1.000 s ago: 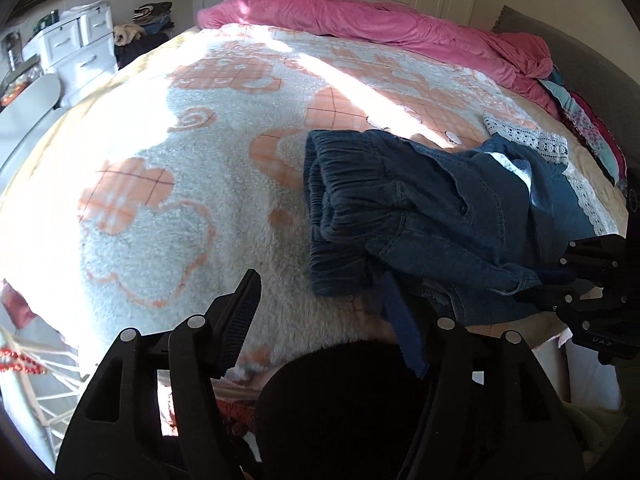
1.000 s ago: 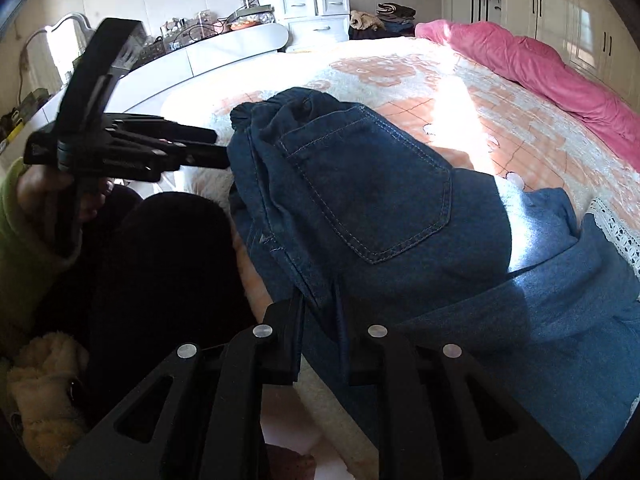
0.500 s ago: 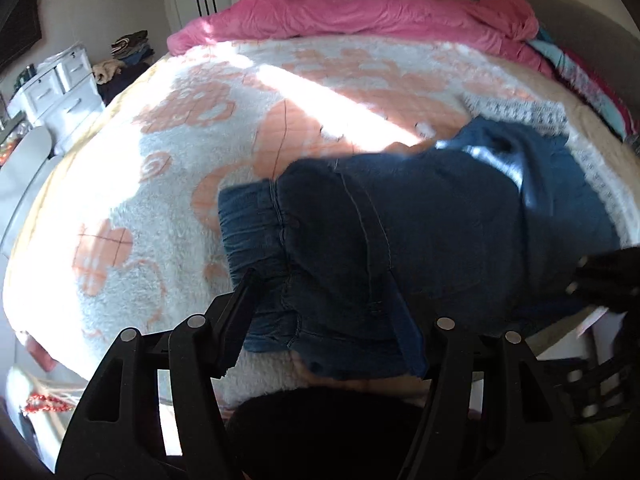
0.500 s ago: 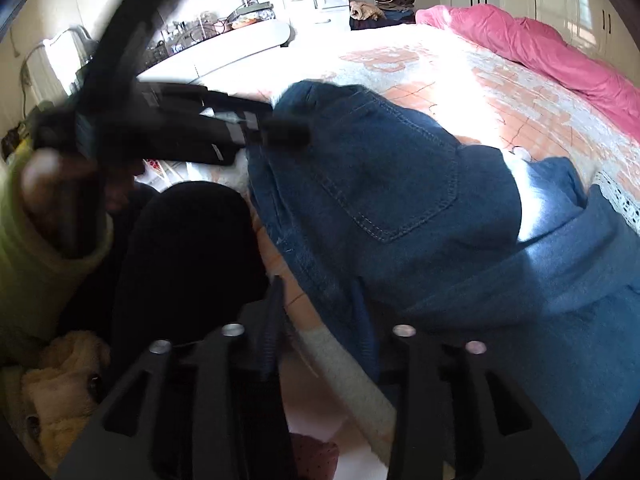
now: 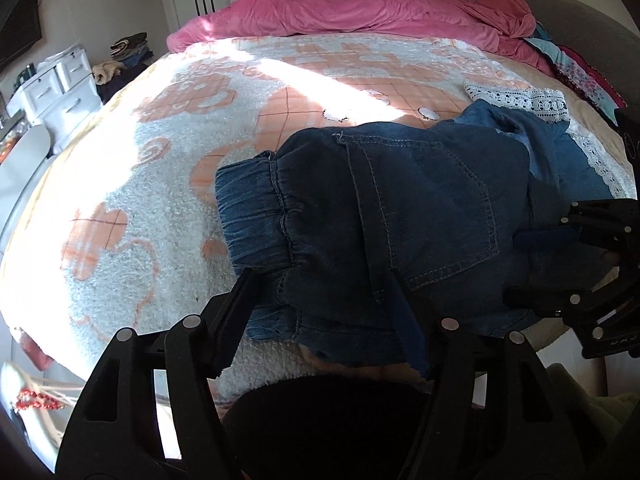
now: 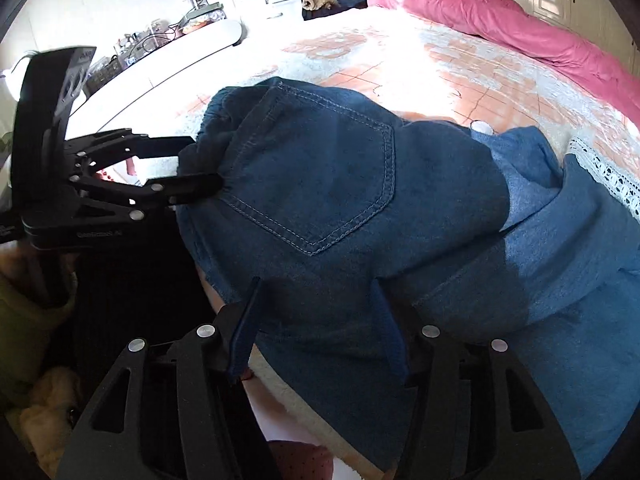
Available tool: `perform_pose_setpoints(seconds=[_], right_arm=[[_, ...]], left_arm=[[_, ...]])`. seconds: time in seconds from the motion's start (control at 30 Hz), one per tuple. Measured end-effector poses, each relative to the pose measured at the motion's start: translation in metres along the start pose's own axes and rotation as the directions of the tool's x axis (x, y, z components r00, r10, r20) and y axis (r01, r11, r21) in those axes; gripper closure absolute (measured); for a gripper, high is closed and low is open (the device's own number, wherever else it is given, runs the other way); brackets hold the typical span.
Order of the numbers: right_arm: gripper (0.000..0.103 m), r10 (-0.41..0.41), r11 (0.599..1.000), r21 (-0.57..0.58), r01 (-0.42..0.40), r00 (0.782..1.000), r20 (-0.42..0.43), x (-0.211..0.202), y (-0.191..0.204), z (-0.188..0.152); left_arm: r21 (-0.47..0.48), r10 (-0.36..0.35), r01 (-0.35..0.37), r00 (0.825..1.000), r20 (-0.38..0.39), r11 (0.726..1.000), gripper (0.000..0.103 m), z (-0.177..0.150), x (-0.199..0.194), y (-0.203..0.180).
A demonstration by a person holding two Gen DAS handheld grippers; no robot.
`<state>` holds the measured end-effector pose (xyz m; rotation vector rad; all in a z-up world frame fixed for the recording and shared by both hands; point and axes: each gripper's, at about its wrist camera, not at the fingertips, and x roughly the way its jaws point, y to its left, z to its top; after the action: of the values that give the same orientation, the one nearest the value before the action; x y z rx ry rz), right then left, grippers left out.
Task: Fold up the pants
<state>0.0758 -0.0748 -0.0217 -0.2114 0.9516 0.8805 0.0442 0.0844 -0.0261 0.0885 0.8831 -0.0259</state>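
Right gripper [image 6: 316, 320]: jaws opening, denim lying between fingers, pads not pressing; grip given up.
Left gripper [image 5: 324, 312]: jaws opening too, spread either side of elastic waistband [image 5: 256, 208], no pinch seen.
Jeans [image 6: 320, 184]: folded bundle at near edge of bed, back pocket [image 5: 432, 204] up, legs bunched behind.
Risk: hem overhangs near edge; fingers pulling back may snag cloth, drag fold open or off plush blanket [image 5: 160, 184].
Far: pink duvet [image 5: 360, 16], clear of work.
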Motion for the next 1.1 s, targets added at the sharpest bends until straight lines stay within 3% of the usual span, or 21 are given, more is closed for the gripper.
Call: perform_pose_setpoints(seconds=[0.13,0.2,0.47,0.87,0.93,1.0,1.1], right_arm=[[0.047,0.014,0.999,0.034,-0.016,0.998,0.066,-0.030,-0.012,0.003],[0.039,-0.026,0.999,0.041,0.022,0.994,0.109,-0.049,-0.019,0.004],[0.035,-0.177,0.972,0.186,0.141,0.965,0.193,-0.096,-0.065,-0.008],[0.035,-0.267,0.938,0.279,0.205,0.942,0.205,-0.115,-0.116,-0.001],[0.035,-0.272,0.936,0.282,0.213,0.943,0.191,-0.111,-0.125,0.005],[0.035,-0.271,0.933,0.288,0.214,0.946,0.175,-0.105,-0.135,0.012],[0.035,-0.266,0.929,0.304,0.210,0.951,0.158,-0.097,-0.149,0.025]], left_arm=[[-0.036,-0.018,0.019,0.999,0.037,0.999,0.043,0.004,-0.015,0.003],[-0.059,-0.033,0.037,0.997,0.069,0.998,0.039,0.006,-0.029,0.006],[-0.047,-0.080,0.088,0.986,0.148,0.995,0.033,0.011,-0.069,-0.010],[0.052,-0.302,0.299,0.950,0.074,0.953,0.033,0.020,-0.047,-0.083],[0.055,-0.336,0.334,0.941,0.044,0.941,0.036,0.022,-0.038,-0.095],[0.049,-0.384,0.383,0.923,0.009,0.922,0.057,0.024,-0.027,-0.105],[0.039,-0.423,0.425,0.905,-0.043,0.904,0.061,0.030,-0.006,-0.117]])
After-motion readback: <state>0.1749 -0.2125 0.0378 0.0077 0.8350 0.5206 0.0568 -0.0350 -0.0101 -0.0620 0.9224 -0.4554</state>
